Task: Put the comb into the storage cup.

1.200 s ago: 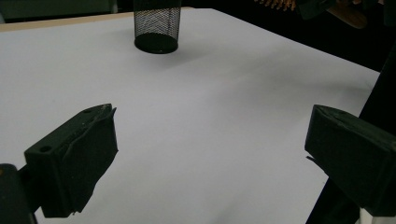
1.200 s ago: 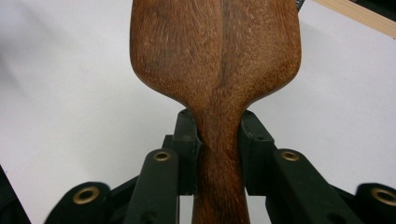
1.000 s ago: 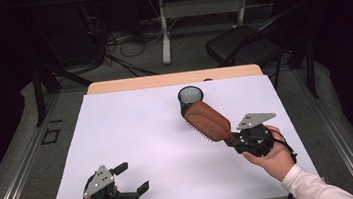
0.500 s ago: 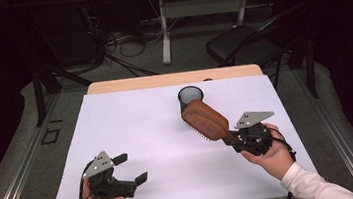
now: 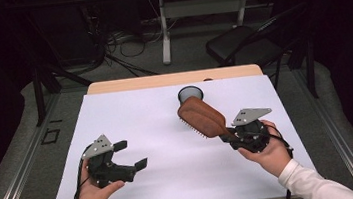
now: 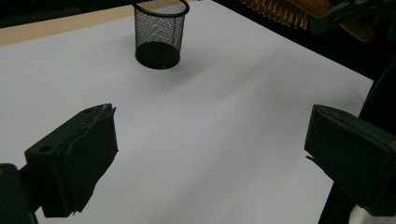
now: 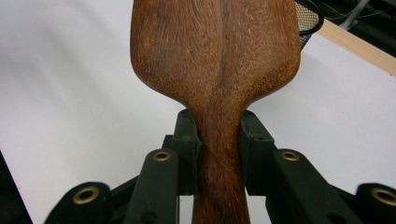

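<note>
A wooden hairbrush (image 5: 202, 117) (image 7: 217, 56) hangs in the air over the right half of the table, bristles down, its head slanting toward a black mesh cup (image 5: 190, 95) (image 6: 159, 32) at the back. My right gripper (image 5: 234, 138) (image 7: 219, 140) is shut on the brush's handle, both pads pressing its sides. My left gripper (image 5: 130, 155) (image 6: 205, 149) hovers above the white sheet at the front left, jaws wide apart with nothing between them. In the left gripper view the brush's bristles (image 6: 280, 9) show at the top right.
A white sheet (image 5: 136, 114) covers most of the wooden table (image 5: 127, 84). Beyond the table's far edge stand a black chair (image 5: 243, 44), a white desk leg (image 5: 164, 30) and cables on the floor.
My left gripper has risen and moved forward and right over the sheet. The right gripper and the brush have kept their place.
</note>
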`<state>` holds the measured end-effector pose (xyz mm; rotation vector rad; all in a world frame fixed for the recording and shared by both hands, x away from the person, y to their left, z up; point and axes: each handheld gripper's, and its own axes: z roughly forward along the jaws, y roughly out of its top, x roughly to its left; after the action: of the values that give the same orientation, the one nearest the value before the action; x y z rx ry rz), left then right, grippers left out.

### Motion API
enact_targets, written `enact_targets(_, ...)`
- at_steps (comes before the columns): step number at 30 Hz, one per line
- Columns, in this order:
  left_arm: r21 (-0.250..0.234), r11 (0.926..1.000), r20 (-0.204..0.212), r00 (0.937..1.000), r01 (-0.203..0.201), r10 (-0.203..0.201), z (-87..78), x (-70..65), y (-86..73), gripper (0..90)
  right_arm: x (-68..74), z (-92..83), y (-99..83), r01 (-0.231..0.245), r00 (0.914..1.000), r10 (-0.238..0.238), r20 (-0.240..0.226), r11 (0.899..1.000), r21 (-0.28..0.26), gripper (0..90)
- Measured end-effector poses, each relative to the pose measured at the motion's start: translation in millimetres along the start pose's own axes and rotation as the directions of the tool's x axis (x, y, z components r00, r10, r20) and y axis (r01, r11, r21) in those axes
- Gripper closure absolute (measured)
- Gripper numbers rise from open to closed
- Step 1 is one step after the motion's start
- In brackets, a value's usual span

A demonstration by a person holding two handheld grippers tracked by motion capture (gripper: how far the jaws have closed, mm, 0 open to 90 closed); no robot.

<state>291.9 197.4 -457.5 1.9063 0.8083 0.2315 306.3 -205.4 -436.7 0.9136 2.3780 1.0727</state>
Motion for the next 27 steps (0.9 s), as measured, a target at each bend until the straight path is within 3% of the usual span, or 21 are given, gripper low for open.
enact_targets(9,-0.001,0.9998,0.003,0.9998,-0.022,0.022,1.7,-1.5,25.7,2.8,-2.5,0.6,11.5,0.01,0.9999,-0.01,0.007,1.0,-0.019,71.7)
enact_targets(14,0.0,0.9999,0.02,0.9997,0.012,-0.012,5.8,-1.4,35.8,2.8,-0.7,0.9,17.5,0.02,0.9998,-0.02,0.009,0.999,-0.028,71.7)
enact_targets(27,-0.009,0.9996,0.014,0.9995,0.028,-0.027,10.7,3.0,59.9,2.9,0.7,7.0,31.1,0.036,0.9993,-0.035,0.015,0.998,-0.06,71.7)
